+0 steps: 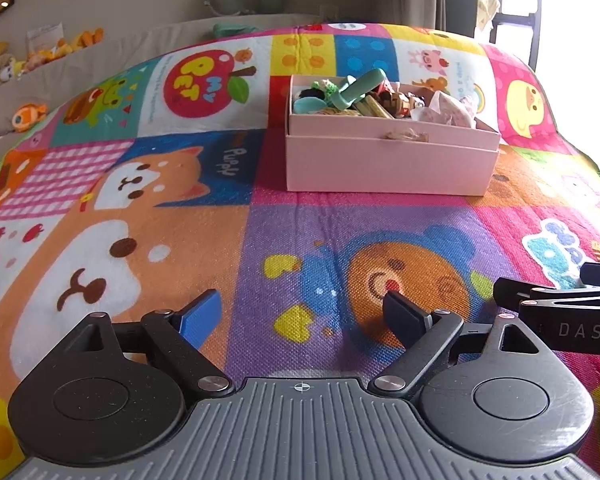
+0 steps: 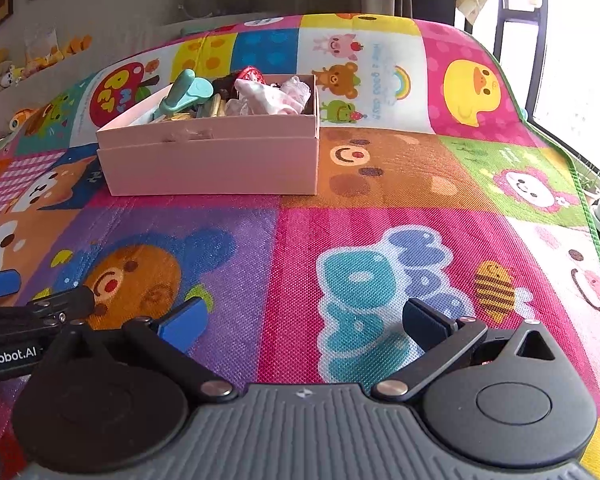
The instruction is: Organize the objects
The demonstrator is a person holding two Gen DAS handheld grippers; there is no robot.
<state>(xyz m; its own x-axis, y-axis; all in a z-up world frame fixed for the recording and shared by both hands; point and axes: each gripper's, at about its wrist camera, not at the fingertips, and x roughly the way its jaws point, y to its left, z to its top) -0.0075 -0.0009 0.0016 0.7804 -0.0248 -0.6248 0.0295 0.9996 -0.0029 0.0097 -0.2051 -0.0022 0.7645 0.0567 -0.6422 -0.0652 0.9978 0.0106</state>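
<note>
I have both tools low over the colourful play mat (image 1: 300, 220), side by side, and each one is wide open and holds nothing: the left tool (image 1: 304, 314) and the right tool (image 2: 304, 326) both show only mat between their blue pads. The thing of the task, the pink box (image 1: 392, 164), stands ahead on the mat, well apart from both tools, and it is already full of small objects, with a teal toy (image 1: 358, 90) sticking up above the rim and a crumpled white-and-pink wrapper (image 2: 274, 96) at one end. I see no loose object on the mat, so I judge that the step in hand is to reach the box. For this I would advance slowly, keep the fingers apart, and come from above the rim so I do not push the light box away. The left view shows the box right of centre and the plush toys (image 1: 28, 116) at the far left; the right view shows more of the wrapper, and the window side.
</note>
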